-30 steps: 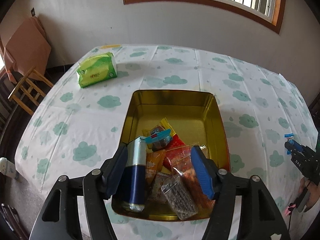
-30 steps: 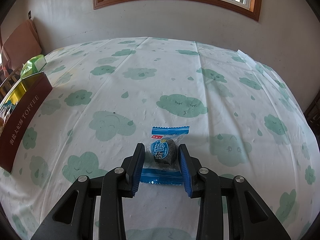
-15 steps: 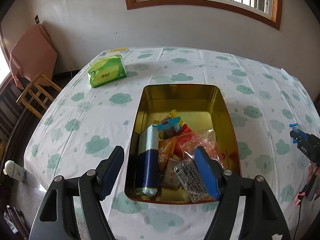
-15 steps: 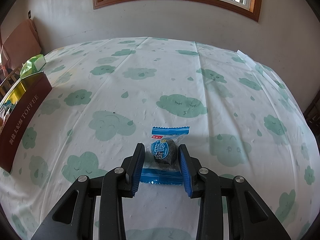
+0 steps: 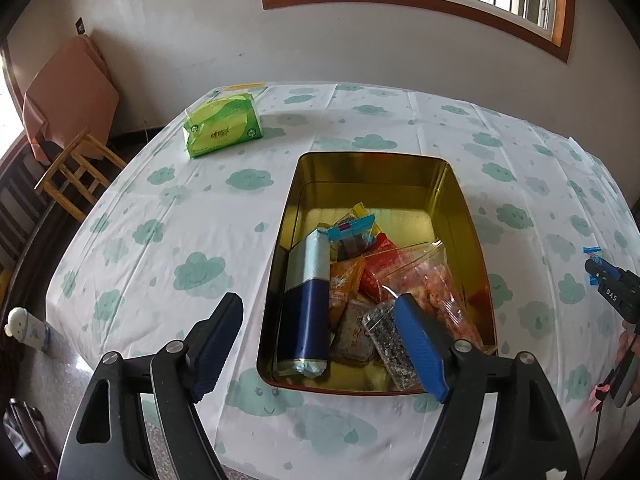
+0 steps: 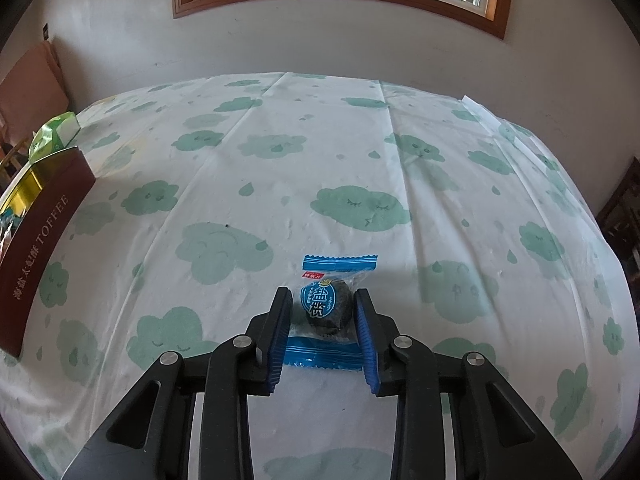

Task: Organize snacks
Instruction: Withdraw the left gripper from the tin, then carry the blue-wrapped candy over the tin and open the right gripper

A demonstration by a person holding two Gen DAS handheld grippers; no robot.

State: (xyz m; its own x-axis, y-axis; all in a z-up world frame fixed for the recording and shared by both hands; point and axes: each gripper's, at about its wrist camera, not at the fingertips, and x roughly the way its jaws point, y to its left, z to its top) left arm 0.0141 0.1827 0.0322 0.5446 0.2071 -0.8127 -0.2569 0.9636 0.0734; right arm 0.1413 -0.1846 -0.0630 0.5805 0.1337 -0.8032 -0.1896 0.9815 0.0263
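Between closing right tongs (image 6: 322,316): blue-wrapped snack (image 6: 329,309), pads touching. Left tongs (image 5: 320,344) opening, empty.

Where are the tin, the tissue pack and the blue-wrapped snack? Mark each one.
tin (image 5: 372,160): left wrist view, on its far inner wall.
tissue pack (image 5: 222,126): left wrist view, on its green front face.
blue-wrapped snack (image 6: 326,306): right wrist view, on the dark round middle.

Left gripper (image 5: 320,344) fingers opening, empty; right gripper (image 6: 323,312) fingers closing.
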